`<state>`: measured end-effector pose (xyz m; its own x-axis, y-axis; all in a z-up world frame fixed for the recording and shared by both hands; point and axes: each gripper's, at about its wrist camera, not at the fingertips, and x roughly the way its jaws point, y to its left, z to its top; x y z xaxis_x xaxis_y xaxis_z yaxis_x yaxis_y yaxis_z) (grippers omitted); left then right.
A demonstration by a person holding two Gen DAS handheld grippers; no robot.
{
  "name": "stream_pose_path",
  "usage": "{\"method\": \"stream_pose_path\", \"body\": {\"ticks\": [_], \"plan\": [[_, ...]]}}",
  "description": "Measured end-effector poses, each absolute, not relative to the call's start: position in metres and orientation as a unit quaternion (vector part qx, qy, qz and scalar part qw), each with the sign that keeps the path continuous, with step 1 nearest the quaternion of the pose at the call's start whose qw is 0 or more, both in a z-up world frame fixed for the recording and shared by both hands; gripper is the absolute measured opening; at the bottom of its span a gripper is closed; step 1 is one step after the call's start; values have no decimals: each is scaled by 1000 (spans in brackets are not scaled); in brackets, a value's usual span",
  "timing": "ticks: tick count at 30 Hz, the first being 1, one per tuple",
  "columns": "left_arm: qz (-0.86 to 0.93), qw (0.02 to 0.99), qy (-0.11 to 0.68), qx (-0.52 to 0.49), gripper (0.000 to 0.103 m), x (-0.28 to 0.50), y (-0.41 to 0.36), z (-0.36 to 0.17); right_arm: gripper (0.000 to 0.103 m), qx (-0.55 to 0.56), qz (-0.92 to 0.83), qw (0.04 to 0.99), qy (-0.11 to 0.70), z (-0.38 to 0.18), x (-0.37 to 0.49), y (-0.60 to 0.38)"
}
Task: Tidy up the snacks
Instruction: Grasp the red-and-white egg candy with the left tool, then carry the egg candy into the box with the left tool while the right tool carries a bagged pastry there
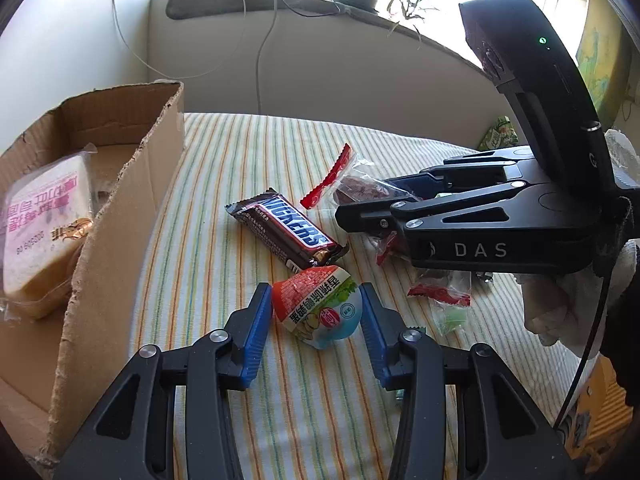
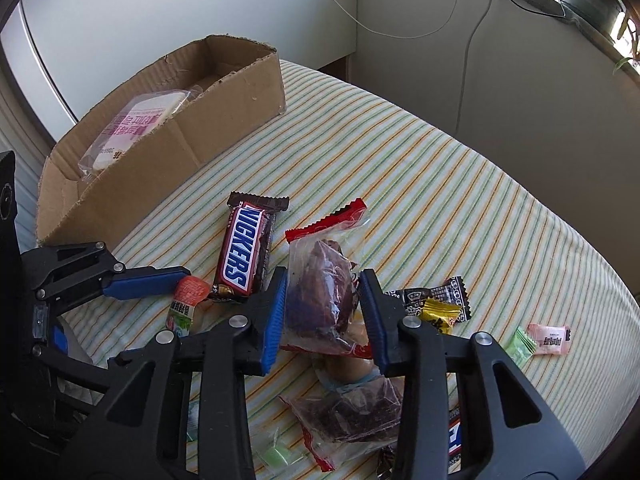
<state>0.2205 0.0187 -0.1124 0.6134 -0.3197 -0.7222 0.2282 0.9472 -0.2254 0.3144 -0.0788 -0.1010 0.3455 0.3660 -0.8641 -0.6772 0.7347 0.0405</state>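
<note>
I see a soft cloth with thin stripes, matt and a bit bumpy. The box is brown cardboard, rough, with torn wavy edges. The Snickers bar has a shiny wrapper. The jelly cup looks like smooth, glossy plastic. The clear bag is crinkly, shiny plastic. My gripper fingers have ribbed blue pads on matt black plastic, with small shiny metal pins.

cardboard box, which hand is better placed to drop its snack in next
Left, probably. The cardboard box sits right beside the left tongs, which bracket the jelly cup. The right tongs, around the clear snack bag, are farther away.
</note>
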Motion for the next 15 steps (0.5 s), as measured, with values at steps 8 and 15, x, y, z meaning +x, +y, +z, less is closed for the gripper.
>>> {"method": "stream_pose_path", "body": {"ticks": [8, 15], "plan": [[-157, 909, 381, -63, 42, 211, 27, -94, 37, -161, 318, 815, 458, -83, 309, -87], [-154, 921, 350, -75, 42, 200, 41, -76, 37, -163, 319, 823, 441, -64, 305, -82]]}}
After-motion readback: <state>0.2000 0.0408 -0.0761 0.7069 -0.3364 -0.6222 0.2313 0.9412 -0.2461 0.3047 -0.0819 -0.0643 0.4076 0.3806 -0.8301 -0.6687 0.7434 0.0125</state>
